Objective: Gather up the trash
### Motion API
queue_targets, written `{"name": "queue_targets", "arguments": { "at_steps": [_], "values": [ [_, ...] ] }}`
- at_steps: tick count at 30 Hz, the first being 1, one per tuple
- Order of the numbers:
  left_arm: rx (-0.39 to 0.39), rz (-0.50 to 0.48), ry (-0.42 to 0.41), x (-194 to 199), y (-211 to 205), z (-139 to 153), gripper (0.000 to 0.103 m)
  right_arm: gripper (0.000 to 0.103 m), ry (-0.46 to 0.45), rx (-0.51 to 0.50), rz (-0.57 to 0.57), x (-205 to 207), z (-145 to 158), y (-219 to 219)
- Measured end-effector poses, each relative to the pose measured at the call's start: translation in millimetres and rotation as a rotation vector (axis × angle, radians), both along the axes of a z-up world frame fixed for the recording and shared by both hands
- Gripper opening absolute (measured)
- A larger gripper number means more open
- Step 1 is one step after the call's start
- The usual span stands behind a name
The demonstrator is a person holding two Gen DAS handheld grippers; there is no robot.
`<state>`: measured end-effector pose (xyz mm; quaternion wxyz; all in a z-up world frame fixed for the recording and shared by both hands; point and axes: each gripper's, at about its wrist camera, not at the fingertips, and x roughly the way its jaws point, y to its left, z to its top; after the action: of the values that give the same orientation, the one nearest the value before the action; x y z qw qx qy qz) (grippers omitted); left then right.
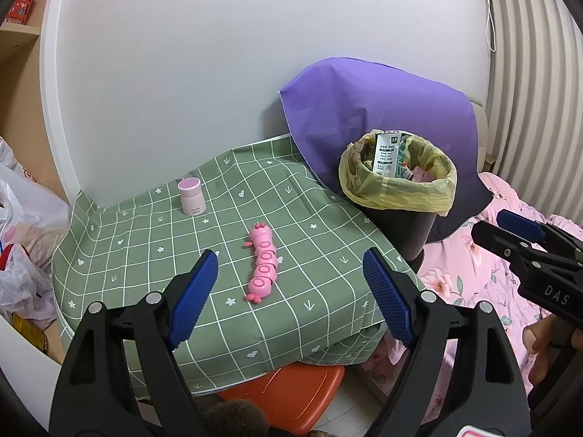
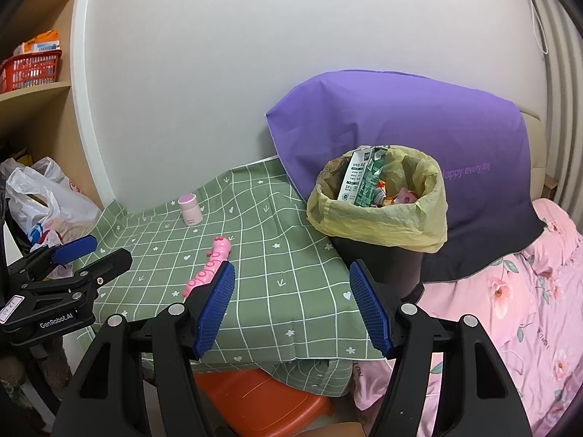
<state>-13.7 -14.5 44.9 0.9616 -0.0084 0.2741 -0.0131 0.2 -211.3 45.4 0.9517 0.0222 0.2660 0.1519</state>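
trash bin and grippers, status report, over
Left gripper open, empty; right gripper open, empty. Trash bin at cloth edge, yellow liner, carton sticking up. Pink caterpillar toy, small jar on green cloth; nothing blocking.

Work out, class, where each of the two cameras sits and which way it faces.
Left wrist: on the left gripper, facing the green checked cloth; own open blue fingers, right gripper at right edge, a fingertip.
Right wrist: on the right gripper, facing the same cloth from further right; own open fingers, left gripper at left edge.
Shared: pink caterpillar toy, small jar, lined trash bin, purple pillow.
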Motion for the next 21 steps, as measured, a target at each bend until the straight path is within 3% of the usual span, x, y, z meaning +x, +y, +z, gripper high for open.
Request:
{"name": "queue_targets", "arguments": {
  "at_steps": [21],
  "values": [
    [0.000, 0.012, -0.006, -0.4, -1.8, 0.4, 0.078, 0.062, -0.007, -0.003, -0.005, 0.5, 1.3, 2.8]
  ]
}}
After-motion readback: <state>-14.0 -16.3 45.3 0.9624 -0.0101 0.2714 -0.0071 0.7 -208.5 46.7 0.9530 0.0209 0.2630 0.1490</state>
